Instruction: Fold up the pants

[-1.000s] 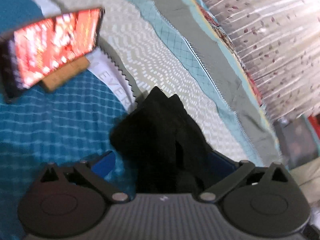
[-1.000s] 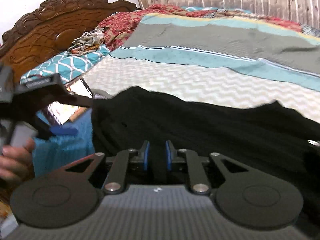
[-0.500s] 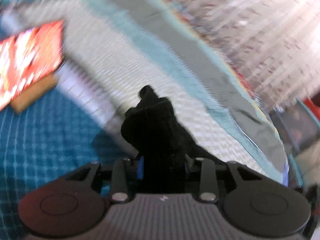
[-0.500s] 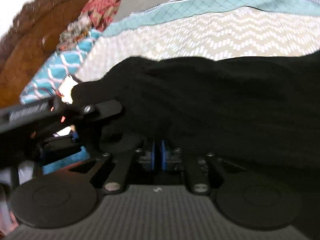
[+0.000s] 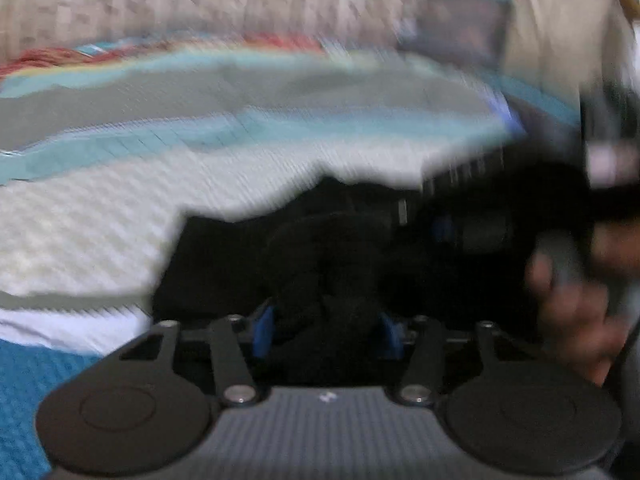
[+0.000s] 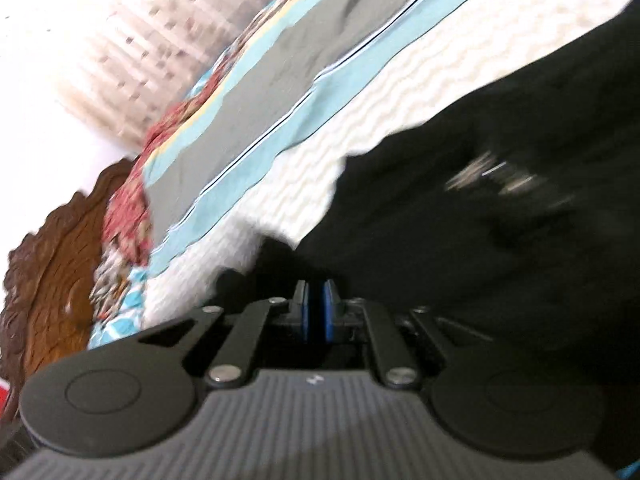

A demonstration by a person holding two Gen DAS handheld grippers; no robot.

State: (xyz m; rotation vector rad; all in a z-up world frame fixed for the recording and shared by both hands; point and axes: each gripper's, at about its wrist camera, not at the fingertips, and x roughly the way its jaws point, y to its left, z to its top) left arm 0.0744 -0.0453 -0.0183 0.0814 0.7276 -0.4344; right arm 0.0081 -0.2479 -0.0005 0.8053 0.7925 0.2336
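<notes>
The black pants [image 5: 240, 264] lie bunched on the striped bedspread [image 5: 100, 216]. In the blurred left wrist view, my left gripper [image 5: 326, 332] has a thick wad of the black cloth between its blue pads, touching both, while the jaws are opening. At the right of that view a hand [image 5: 572, 304] holds the other gripper [image 5: 472, 232] against the same cloth. In the tilted right wrist view, my right gripper [image 6: 319, 308] is shut, its pads almost together on a thin edge of the pants [image 6: 480, 240], which spread away to the right.
A blue patterned cloth [image 5: 40, 380] covers the bed's near left corner. A carved wooden headboard [image 6: 52, 280] and pillows stand at the left of the right wrist view. Pale curtains [image 5: 200, 0] hang behind the bed. Zigzag bedspread [image 6: 304, 184] shows beside the pants.
The left view swung right, and the lit phone left it. The left jaws closed on the black cloth, then widened. The right view rolled and dropped, its pads staying on the pants.
</notes>
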